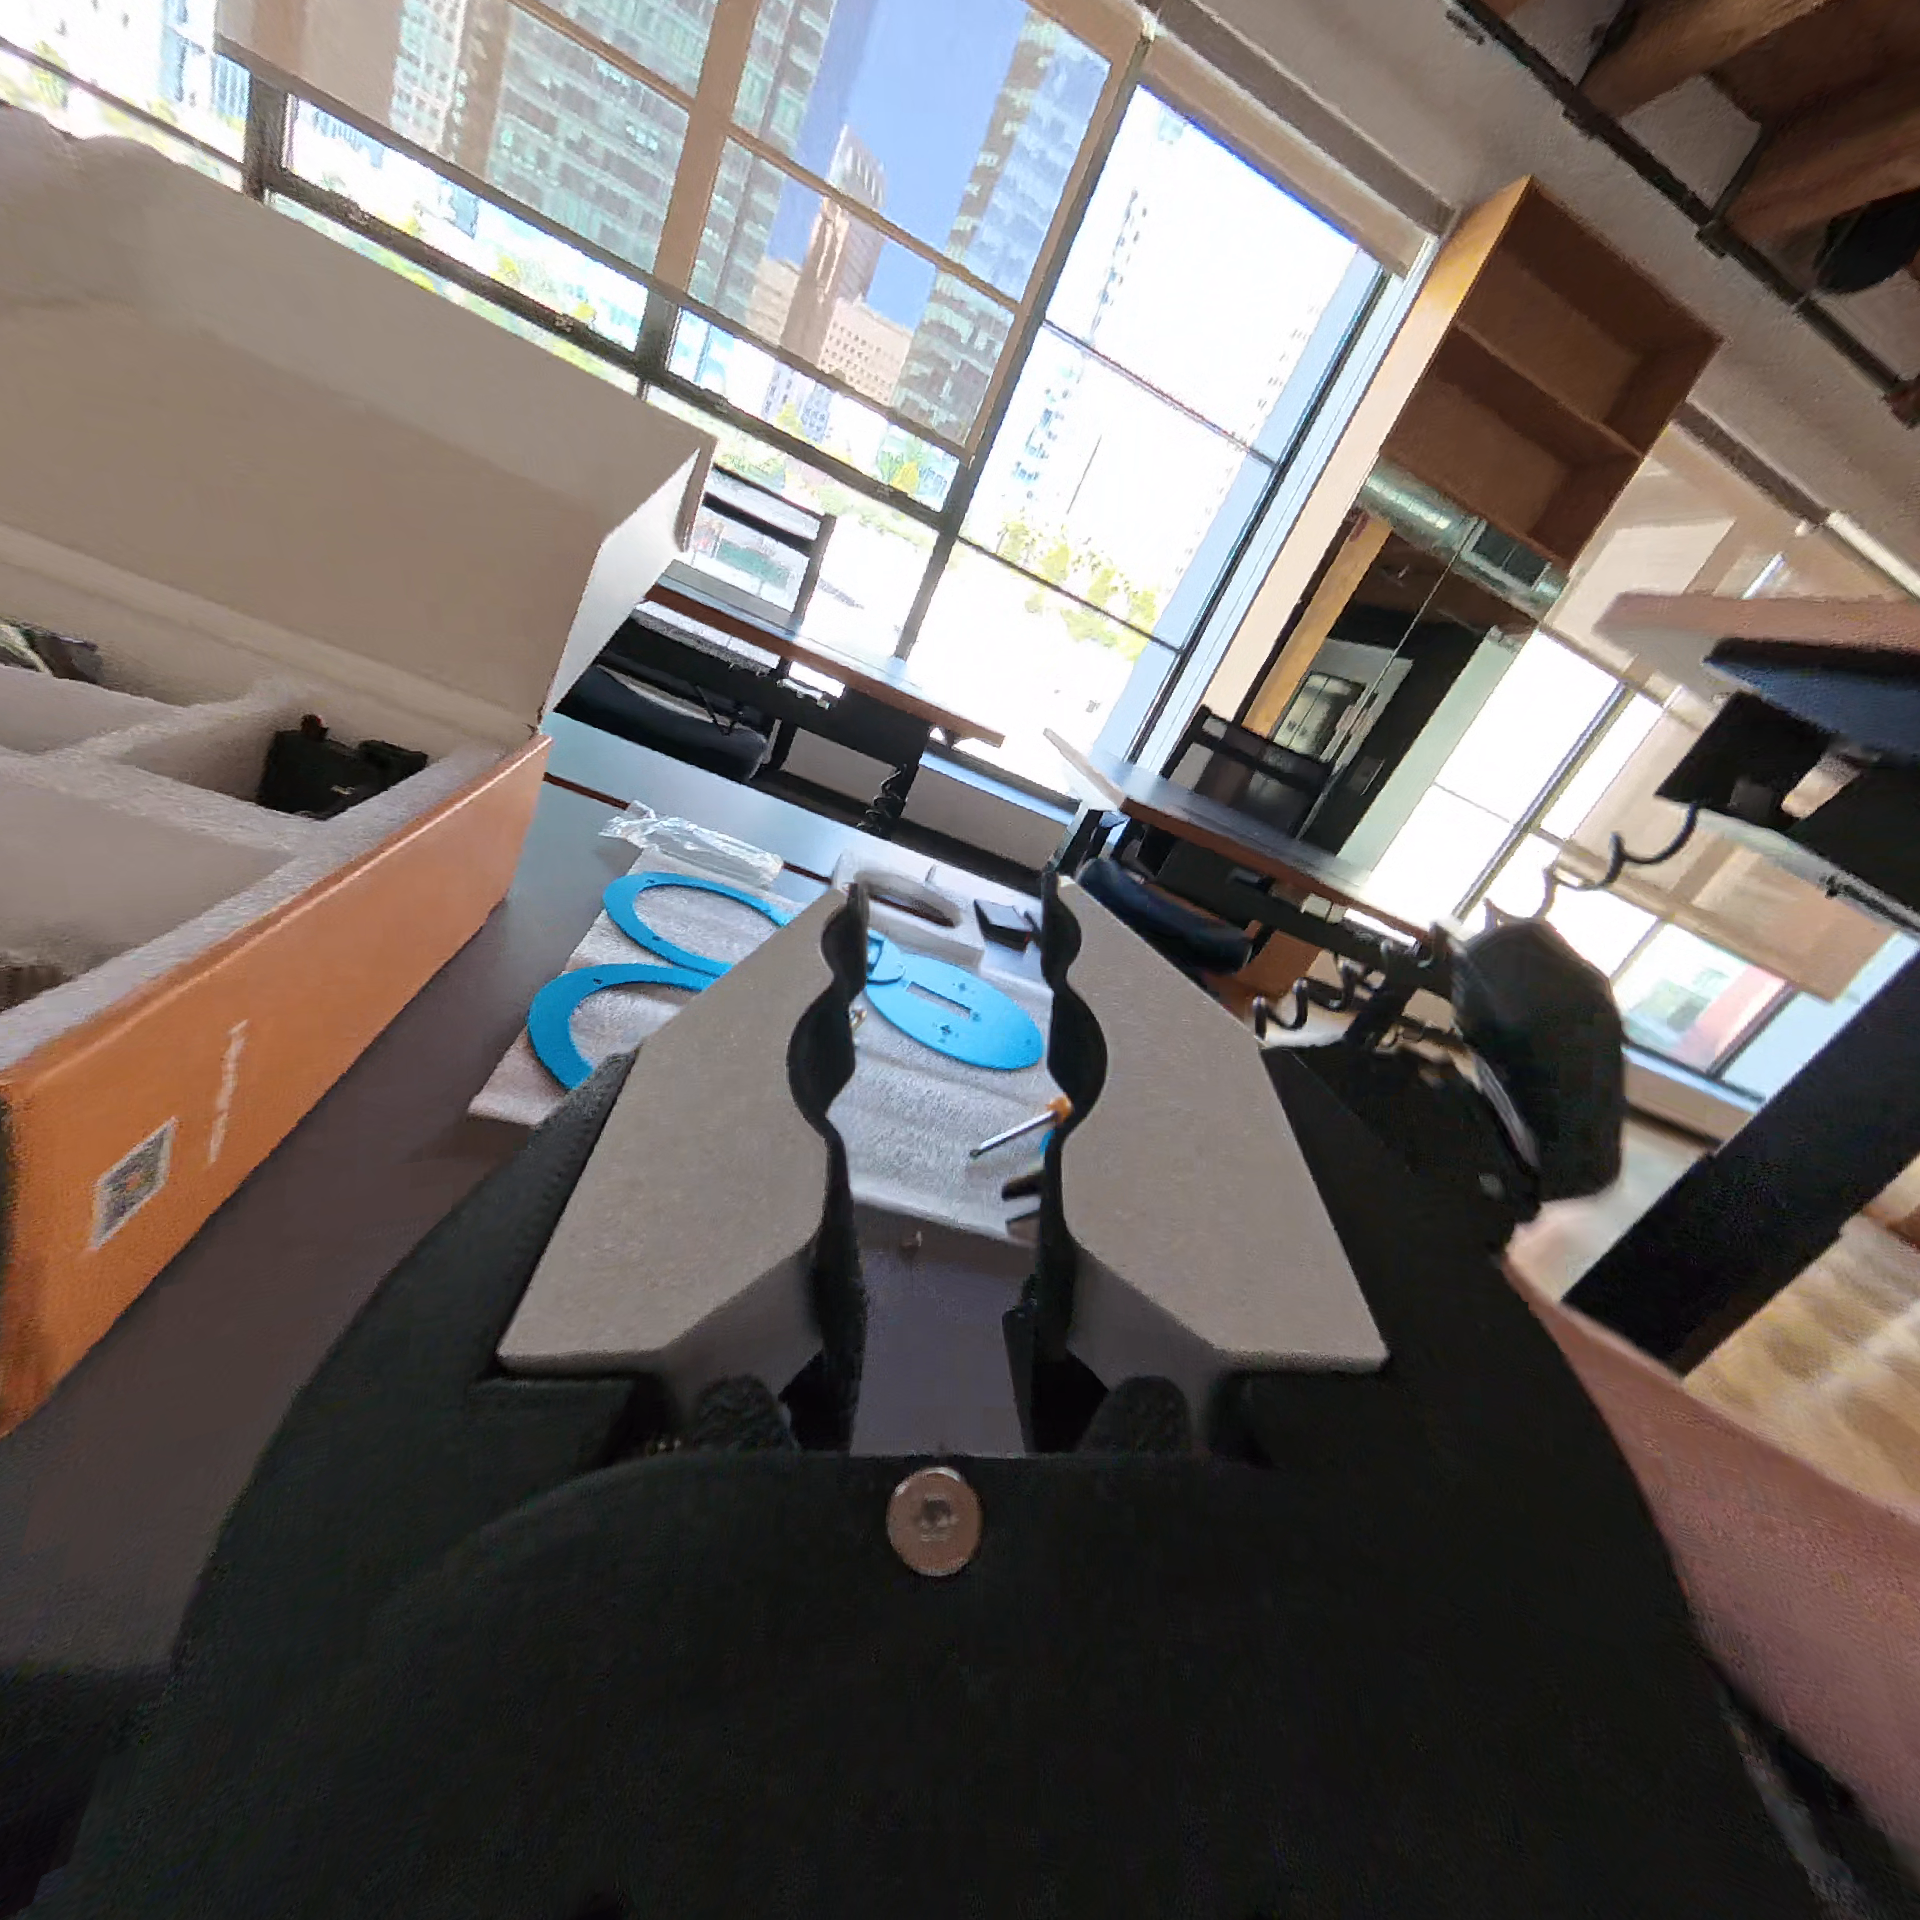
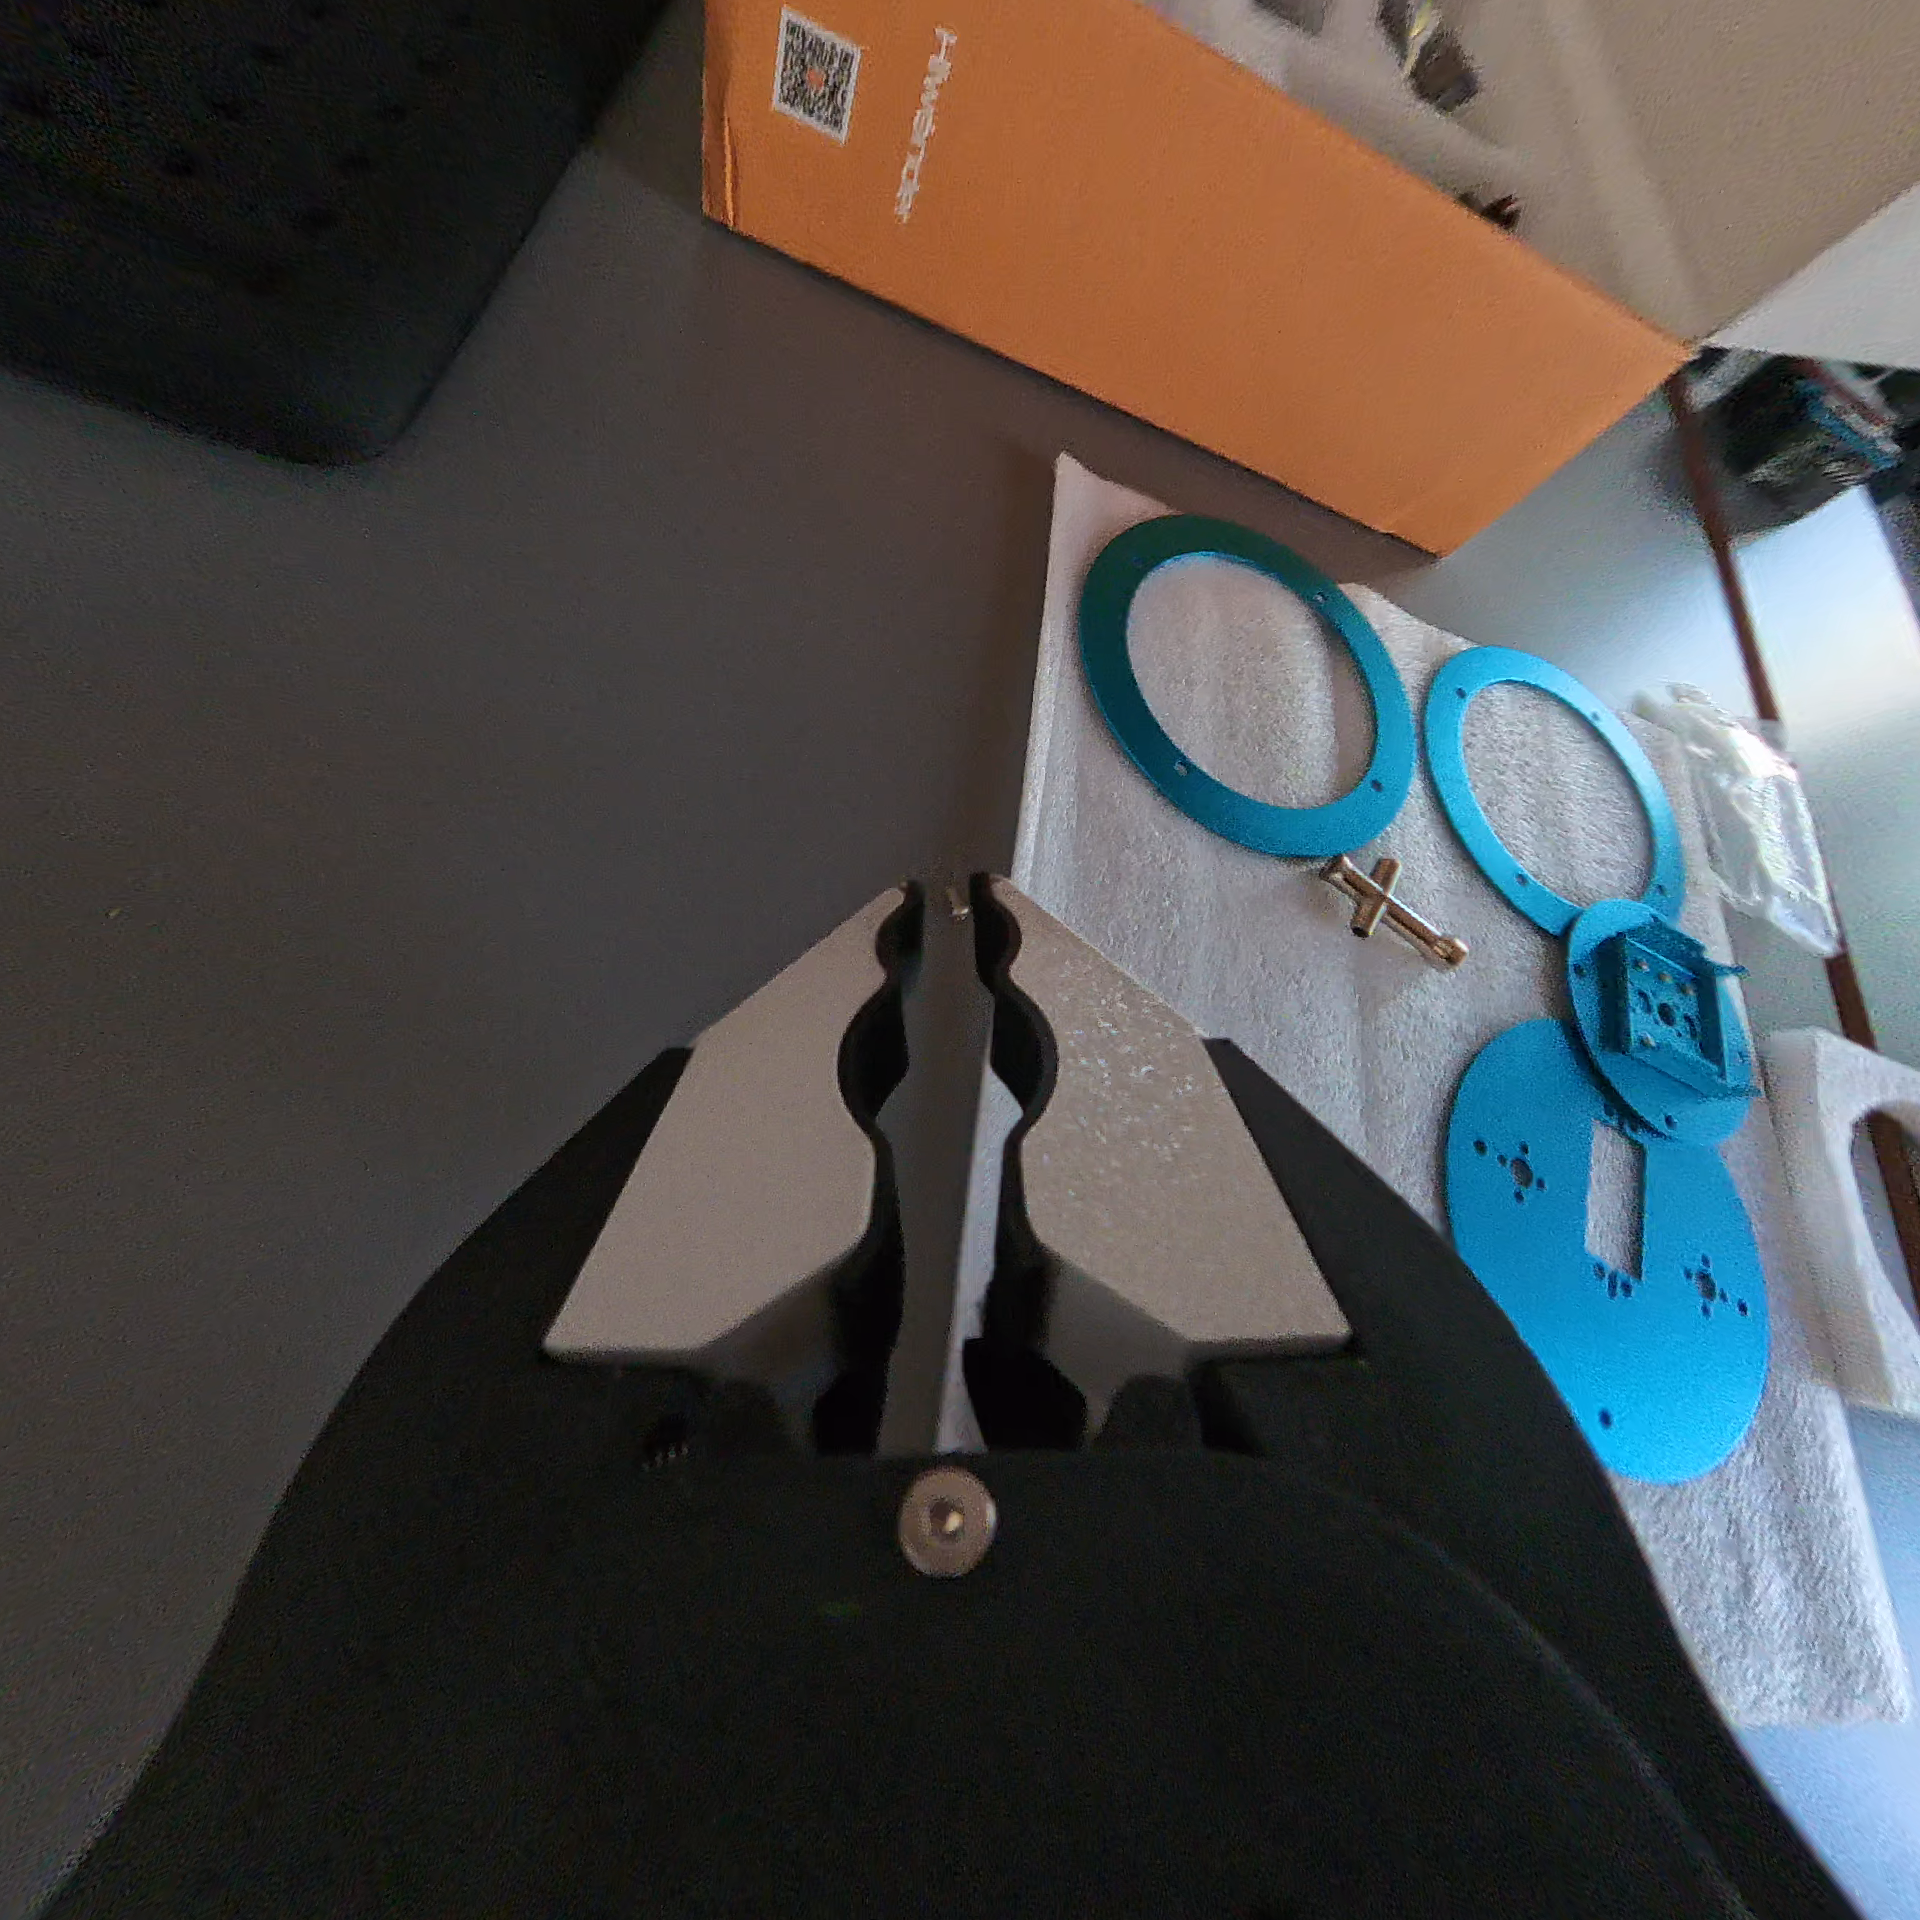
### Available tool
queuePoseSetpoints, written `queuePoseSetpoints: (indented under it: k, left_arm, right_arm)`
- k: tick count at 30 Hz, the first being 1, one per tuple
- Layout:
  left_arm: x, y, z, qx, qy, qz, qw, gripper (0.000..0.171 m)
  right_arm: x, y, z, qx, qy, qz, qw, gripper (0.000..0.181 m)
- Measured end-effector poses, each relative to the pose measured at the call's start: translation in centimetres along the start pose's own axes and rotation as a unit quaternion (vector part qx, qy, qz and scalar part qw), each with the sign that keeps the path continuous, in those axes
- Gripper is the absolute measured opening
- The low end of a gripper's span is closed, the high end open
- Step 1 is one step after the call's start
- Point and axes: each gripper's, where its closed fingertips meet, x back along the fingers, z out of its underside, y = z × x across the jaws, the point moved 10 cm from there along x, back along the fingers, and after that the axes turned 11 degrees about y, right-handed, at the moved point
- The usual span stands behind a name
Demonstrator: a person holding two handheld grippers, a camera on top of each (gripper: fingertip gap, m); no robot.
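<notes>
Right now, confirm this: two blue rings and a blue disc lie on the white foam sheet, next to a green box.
Wrong in one respect: the box is orange, not green, as the right wrist view shows. The two blue rings and the blue disc do lie on the white foam sheet beside it.

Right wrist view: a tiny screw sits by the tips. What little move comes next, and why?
Probably ease the right hand-held gripper shut: the tiny screw lies on the grey table right between its slightly parted tips, beside the white foam sheet.
</notes>
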Motion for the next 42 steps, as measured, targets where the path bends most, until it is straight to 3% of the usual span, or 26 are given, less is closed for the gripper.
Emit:
queuePoseSetpoints:
  k: [5,8,19,27,32,37,42]
  left_arm:
    - [4.1,-1.0,0.5,-0.048,0.051,-0.027,0.997,0.033]
    - [5.9,-1.4,0.8,-0.057,0.059,-0.042,0.996,0.033]
    - [7.3,-1.6,-0.2,-0.077,0.067,-0.052,0.993,0.032]
    - [7.5,-0.9,2.1,-0.07,0.129,-0.069,0.987,0.031]
    - [7.2,0.3,3.6,-0.048,0.182,-0.075,0.979,0.032]
    - [7.0,1.0,3.3,-0.023,0.203,-0.069,0.977,0.032]
    - [7.7,1.8,2.9,-0.004,0.178,-0.083,0.98,0.032]
  right_arm:
    - [-2.5,-3.1,-1.2,0.058,0.093,-0.146,0.983,0.015]
    - [-3.3,-3.7,-1.2,0.066,0.11,-0.205,0.97,0.015]
    - [-4.3,-4.0,-1.0,0.056,0.128,-0.221,0.965,0.003]
    - [-2.7,-1.3,-1.5,0.106,0.081,-0.156,0.979,0.003]
    - [-1.2,0.8,-1.6,0.13,0.024,-0.067,0.989,0.003]
    - [-1.4,2.0,-1.8,0.117,-0.009,-0.038,0.992,0.003]
    - [-1.7,2.8,-2.9,0.114,-0.04,-0.008,0.993,0.003]
